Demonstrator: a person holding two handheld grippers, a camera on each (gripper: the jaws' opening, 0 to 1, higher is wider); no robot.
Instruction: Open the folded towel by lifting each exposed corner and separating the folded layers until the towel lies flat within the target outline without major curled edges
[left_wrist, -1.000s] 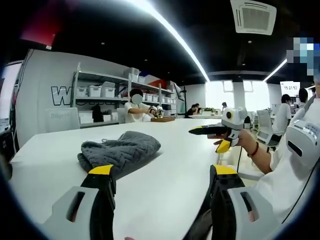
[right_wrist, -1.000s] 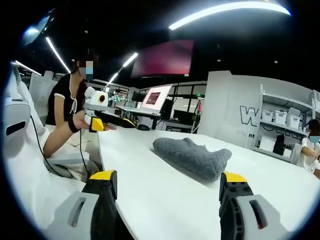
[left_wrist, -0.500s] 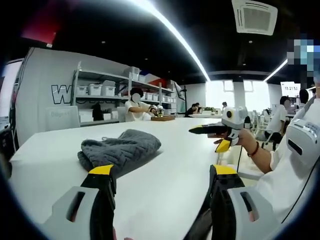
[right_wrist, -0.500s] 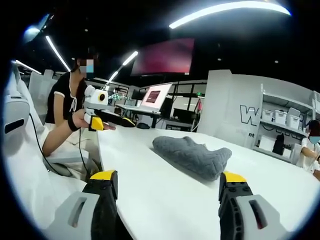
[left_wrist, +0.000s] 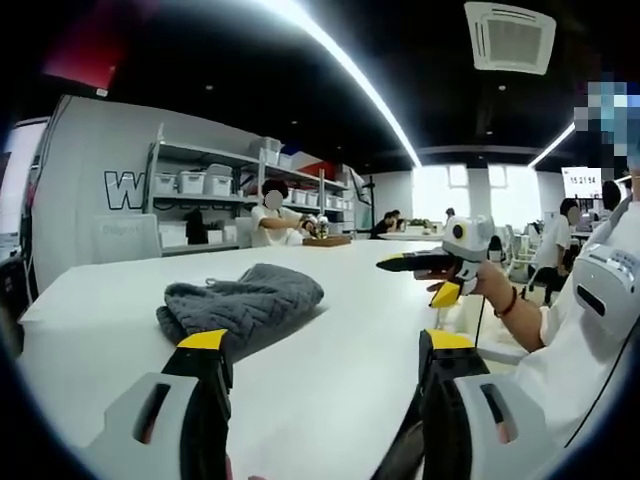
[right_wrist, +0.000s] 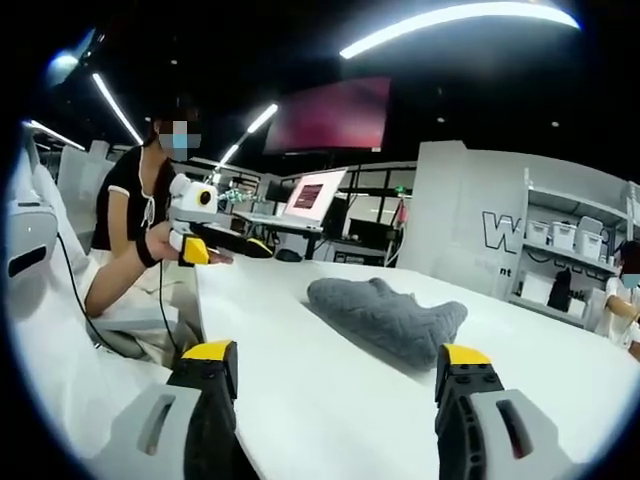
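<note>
White table (left_wrist: 330, 330), folded grey towel (left_wrist: 243, 303) lying bunched on it

The towel (left_wrist: 243, 305) lies on the table (left_wrist: 340, 330), shelves (left_wrist: 210, 190) behind it.

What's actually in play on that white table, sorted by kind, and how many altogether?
Grey towel, folded: 1
Hand-held grippers, both open, above the table: 2, the left gripper and the right gripper
Total: 3
</note>
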